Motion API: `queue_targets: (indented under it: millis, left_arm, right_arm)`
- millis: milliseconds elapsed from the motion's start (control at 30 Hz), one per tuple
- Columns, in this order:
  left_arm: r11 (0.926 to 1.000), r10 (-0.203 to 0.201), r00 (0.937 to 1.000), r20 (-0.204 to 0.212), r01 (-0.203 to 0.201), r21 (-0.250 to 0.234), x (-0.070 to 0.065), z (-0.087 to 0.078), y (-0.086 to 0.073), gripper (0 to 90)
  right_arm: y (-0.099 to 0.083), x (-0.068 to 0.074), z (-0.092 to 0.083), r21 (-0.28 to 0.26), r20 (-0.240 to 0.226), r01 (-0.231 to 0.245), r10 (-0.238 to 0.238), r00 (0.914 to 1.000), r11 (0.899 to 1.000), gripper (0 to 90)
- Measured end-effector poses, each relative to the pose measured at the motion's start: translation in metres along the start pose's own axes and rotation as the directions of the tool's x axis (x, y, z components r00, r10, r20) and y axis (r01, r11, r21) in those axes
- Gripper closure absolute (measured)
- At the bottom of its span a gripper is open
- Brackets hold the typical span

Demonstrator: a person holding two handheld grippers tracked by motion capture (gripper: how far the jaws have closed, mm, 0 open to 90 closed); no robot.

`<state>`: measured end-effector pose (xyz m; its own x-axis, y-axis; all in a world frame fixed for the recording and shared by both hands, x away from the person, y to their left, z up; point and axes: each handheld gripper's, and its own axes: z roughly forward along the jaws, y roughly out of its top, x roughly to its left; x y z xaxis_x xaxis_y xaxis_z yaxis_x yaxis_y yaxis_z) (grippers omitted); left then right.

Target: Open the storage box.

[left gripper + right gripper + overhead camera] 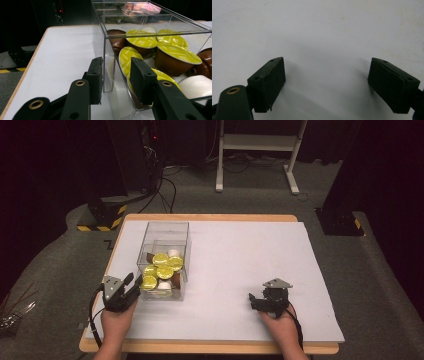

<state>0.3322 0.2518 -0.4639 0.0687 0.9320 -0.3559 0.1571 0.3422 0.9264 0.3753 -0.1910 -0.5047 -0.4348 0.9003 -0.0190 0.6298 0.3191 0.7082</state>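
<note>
A clear plastic box (pixel 166 231) stands on the left half of the white table sheet (pixel 240 255). It holds several coffee capsules (pixel 163 266) with yellow-green foil lids, some brown-bodied, some white. My left gripper (pixel 132 283) is open at the box's near left corner. In the left gripper view the left gripper (pixel 116 72) has one jaw outside the box wall (pixel 110 65) and the other in front of the capsules (pixel 175 51). My right gripper (pixel 253 300) rests low on the sheet at the right, open, with bare white sheet between its jaws (pixel 327 80).
The sheet covers a wooden table (pixel 210 218) whose edge shows at the far side and the front. Dark equipment, cables (pixel 165 190) and a white frame leg (pixel 219 165) stand on the grey floor beyond the table. A black-and-yellow striped base (pixel 102 217) sits at the far left.
</note>
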Motion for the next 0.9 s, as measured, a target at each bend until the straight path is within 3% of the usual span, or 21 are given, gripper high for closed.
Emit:
queue_targets:
  millis: [233, 367, 467, 900]
  left_arm:
    - [0.9999, 0.007, 0.9999, -0.01, -0.007, -0.015, -0.003, -0.002, -0.003, 67.3]
    - [0.9991, 0.039, 0.9992, -0.011, -0.039, -0.019, -0.008, -0.003, -0.006, 78.2]
    - [0.9995, 0.021, 0.9996, -0.021, -0.021, -0.023, -0.008, -0.003, -0.005, 83.5]
    - [0.9995, 0.028, 0.9977, -0.062, -0.029, -0.011, -0.009, -0.004, -0.003, 88.5]
  right_arm:
    - [0.0, 0.0, 0.0, 0.0, 0.0, -0.002, 0.002, 1.0, 1.0, 14.6]
    - [0.0, 0.0, 0.0, 0.0, 0.0, -0.002, 0.002, 1.0, 1.0, 14.7]
    - [0.0, 0.0, 0.0, 0.0, 0.0, 0.0, 0.0, 1.0, 1.0, 14.7]
    - [0.0, 0.0, 0.0, -0.001, 0.0, 0.0, 0.0, 1.0, 1.0, 14.7]
